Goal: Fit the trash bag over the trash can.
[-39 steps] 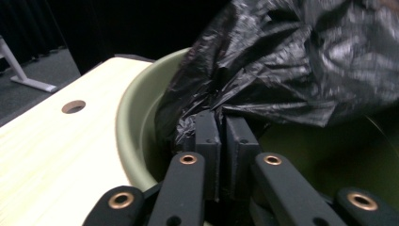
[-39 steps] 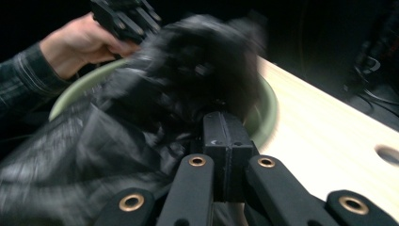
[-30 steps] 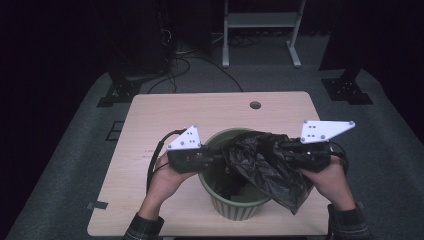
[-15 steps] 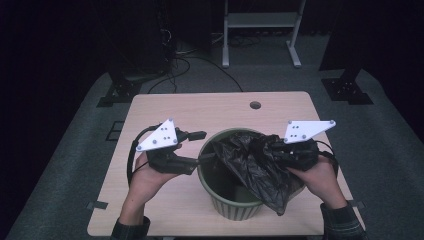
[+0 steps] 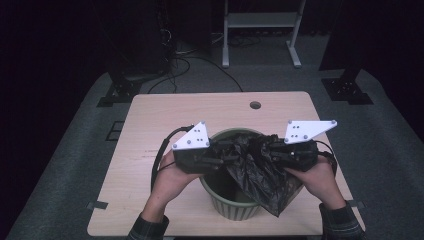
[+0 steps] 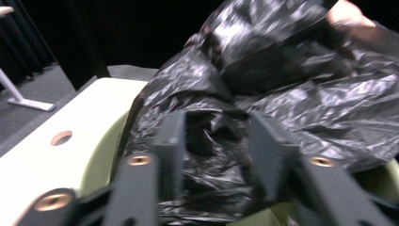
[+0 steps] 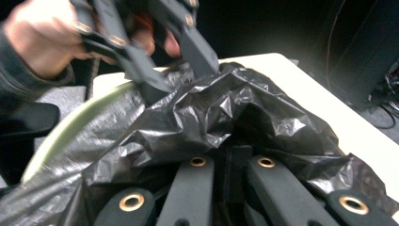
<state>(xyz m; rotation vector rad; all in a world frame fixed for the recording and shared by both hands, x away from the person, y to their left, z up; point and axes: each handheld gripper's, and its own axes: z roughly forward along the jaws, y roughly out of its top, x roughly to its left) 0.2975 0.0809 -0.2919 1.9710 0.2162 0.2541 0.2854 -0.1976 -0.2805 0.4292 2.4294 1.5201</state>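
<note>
Worktop of pale wood carries everything, with a small round hole near its far edge. Near its front edge stands a green waste bin, round and open-topped, between the person's two forearms. A black plastic bin bag lies crumpled over the bin's mouth; most of it is bunched toward the right side, and a loose flap hangs down outside the rim at the front right.

At the bin's left rim is the left gripper, pointing right into the bag. Its fingers have just been closing and now stand at a narrow-to-middling gap with a fold of the bag between them; in the left gripper view the plastic bulges up between the two fingers and they appear to pinch it.

Opposite, over the right rim, the right gripper points left, its fingers drawn together on a gather of the bag, whose creased plastic wraps over and around them in the right gripper view. The two grippers' tips are near each other above the bin.
</note>
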